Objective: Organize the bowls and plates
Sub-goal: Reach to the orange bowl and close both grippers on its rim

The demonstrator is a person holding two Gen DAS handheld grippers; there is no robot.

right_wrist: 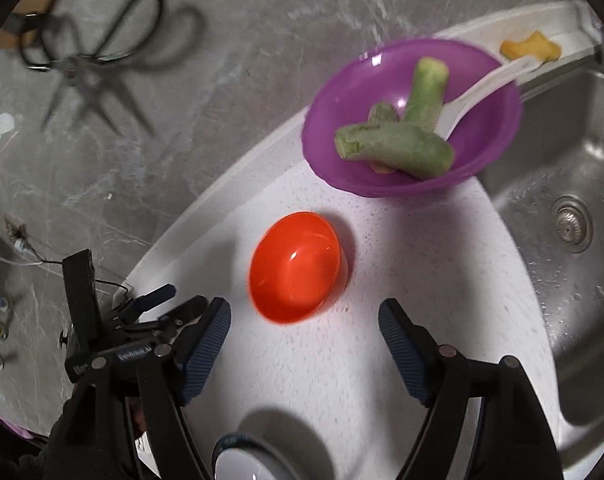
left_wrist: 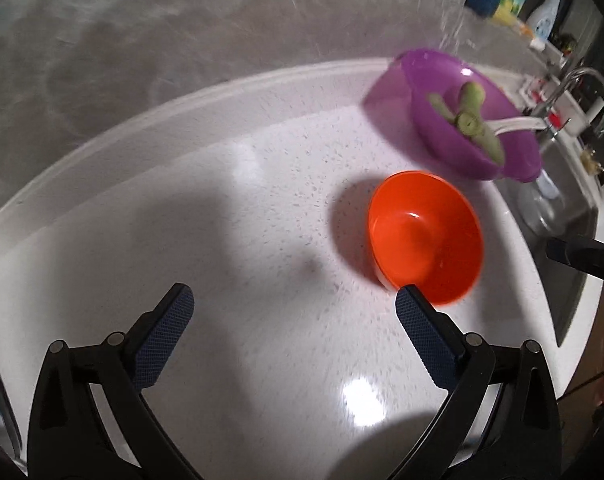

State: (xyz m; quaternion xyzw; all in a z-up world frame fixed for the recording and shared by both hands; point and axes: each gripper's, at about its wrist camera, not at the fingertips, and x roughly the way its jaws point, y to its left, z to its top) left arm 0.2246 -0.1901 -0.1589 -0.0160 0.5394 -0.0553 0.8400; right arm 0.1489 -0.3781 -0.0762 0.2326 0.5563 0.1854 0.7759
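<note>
White speckled stone makes up the counter (left_wrist: 230, 208), with a steel sink (right_wrist: 562, 184) sunk into its right end and a grey marbled wall behind. On the counter by the sink's edge sits a purple bowl (right_wrist: 414, 116) holding green vegetable pieces (right_wrist: 402, 144) and a white spoon (right_wrist: 478, 92) whose handle leans out over the rim toward the sink. Just in front of it, apart from it, stands a smaller empty orange bowl (right_wrist: 296, 266). The left hand-held gripper (left_wrist: 294, 320) hangs above bare counter, tilted steeply down, jaws spread wide and empty, its right finger overlapping the orange bowl's near rim in the left wrist view; whether it touches I cannot tell. The right hand-held gripper (right_wrist: 304, 334) also points down at the counter, jaws released with nothing between them, the orange bowl just beyond its tips. Both views are blurred, which suggests quick movement, and that is the likely risk: a fast reach could clip the light orange bowl and send it skidding toward the sink. Nesting it into the purple bowl would trap the food and spoon, or tip the spoon out.
</note>
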